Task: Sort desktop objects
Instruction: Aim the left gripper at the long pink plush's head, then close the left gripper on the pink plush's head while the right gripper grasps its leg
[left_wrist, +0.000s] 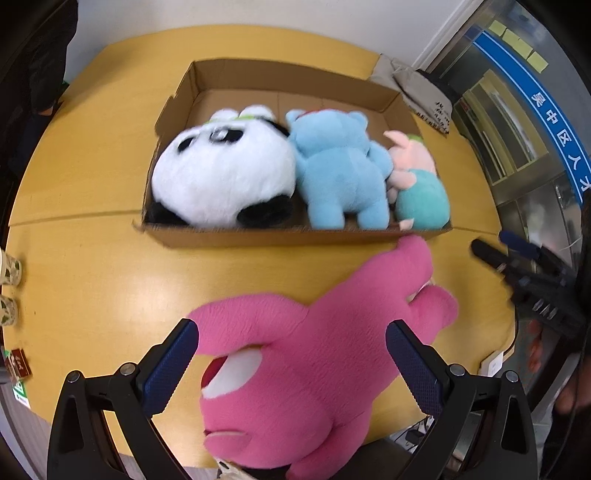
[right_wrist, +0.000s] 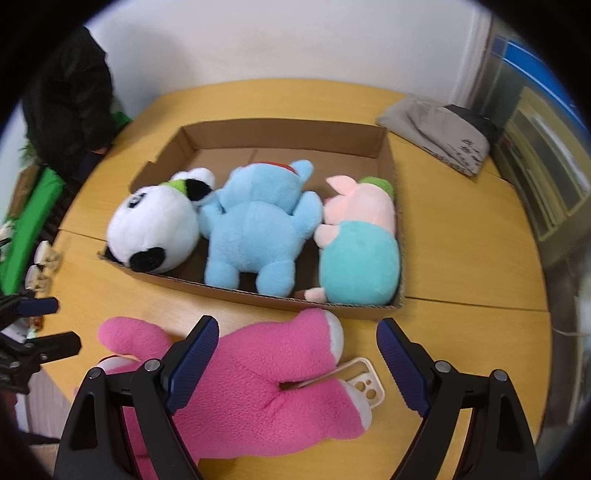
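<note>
Between both wide-open grippers, left gripper (left_wrist: 291, 363) and right gripper (right_wrist: 297, 356), lies one pink plush (right_wrist: 258, 391); beyond it, one cardboard box (right_wrist: 280, 133) holds three plush toys.

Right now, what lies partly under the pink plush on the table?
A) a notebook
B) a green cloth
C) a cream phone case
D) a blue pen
C: in the right wrist view a cream phone case with camera cutouts sticks out from beneath the pink plush, near its feet.

Three plush toys (right_wrist: 255, 229) side by side in box (right_wrist: 280, 133); fourth plush (right_wrist: 266, 391) on table (right_wrist: 461, 258) before box.
</note>
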